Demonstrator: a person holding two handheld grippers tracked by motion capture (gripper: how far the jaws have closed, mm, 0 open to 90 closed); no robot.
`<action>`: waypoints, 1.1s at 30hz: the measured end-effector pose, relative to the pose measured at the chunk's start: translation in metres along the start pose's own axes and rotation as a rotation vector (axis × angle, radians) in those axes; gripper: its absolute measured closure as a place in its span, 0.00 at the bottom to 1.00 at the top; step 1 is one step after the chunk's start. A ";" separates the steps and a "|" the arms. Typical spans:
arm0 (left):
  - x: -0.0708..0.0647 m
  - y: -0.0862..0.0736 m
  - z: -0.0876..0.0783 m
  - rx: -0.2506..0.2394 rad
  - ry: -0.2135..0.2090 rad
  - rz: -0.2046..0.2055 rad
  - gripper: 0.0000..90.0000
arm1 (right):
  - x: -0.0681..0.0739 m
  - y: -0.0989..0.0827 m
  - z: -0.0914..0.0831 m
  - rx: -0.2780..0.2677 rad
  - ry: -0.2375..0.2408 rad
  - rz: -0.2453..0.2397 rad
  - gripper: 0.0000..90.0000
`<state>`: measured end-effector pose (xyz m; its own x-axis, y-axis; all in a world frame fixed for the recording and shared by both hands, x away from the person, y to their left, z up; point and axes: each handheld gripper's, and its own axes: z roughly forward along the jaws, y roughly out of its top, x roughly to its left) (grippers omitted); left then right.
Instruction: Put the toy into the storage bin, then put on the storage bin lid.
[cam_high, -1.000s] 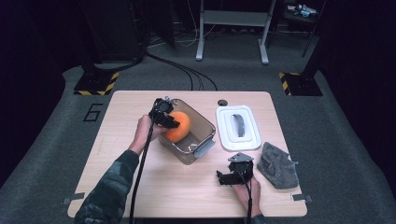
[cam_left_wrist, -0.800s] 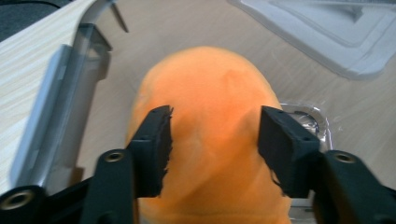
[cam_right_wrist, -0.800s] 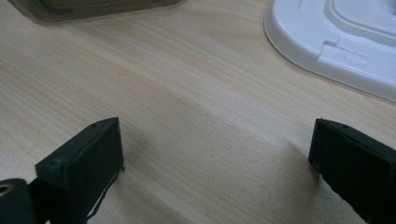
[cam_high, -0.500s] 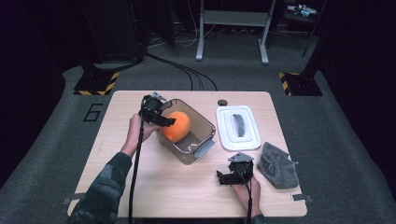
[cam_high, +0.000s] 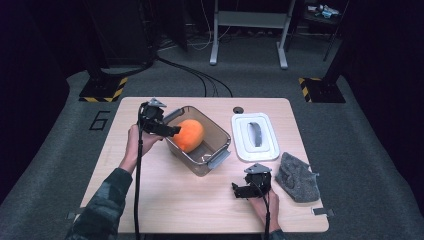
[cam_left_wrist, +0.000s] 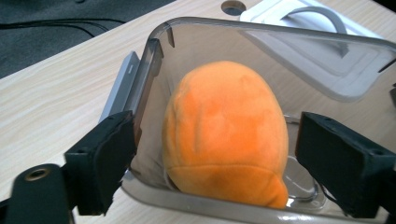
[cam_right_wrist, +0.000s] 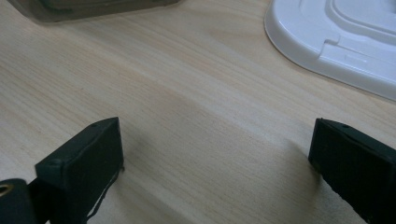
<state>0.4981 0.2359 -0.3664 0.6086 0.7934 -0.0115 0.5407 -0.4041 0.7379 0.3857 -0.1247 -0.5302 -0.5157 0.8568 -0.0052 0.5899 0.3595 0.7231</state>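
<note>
The left gripper (cam_high: 170, 131) has been drawn back from the orange plush (cam_high: 188, 135), its jaws just opening. In the high view, the plush lies in the clear container (cam_high: 220, 137) near the table's far edge. In the left gripper view, the plush (cam_left_wrist: 226, 133) is seen ahead between spread jaws, untouched. In the right gripper view, the right gripper (cam_right_wrist: 217, 161) is spread over bare table (cam_right_wrist: 196, 107).

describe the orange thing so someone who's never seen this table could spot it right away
On the light wooden table, find the clear plastic container left of the white lid. Inside it, leaning toward the left wall, sits the orange plush toy, just ahead of the left gripper, whose jaws have just been opening with the toy between them, unpressed. It is the one bright, soft, egg-shaped thing; the grey cloth is dull and flat.
</note>
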 end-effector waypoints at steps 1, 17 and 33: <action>0.001 -0.001 -0.004 0.006 0.004 0.010 0.11 | 0.000 0.000 0.000 0.000 0.000 0.000 0.03; 0.008 -0.030 -0.036 -0.067 0.053 -0.027 0.04 | 0.000 0.000 0.000 0.000 0.002 0.001 0.03; 0.016 -0.071 -0.038 -0.056 0.089 -0.076 0.00 | 0.000 0.000 0.000 0.006 0.004 -0.001 0.02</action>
<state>0.4479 0.2945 -0.3932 0.5118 0.8590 -0.0107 0.5483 -0.3170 0.7739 0.3860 -0.1249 -0.5299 -0.5188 0.8549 -0.0032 0.5931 0.3627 0.7188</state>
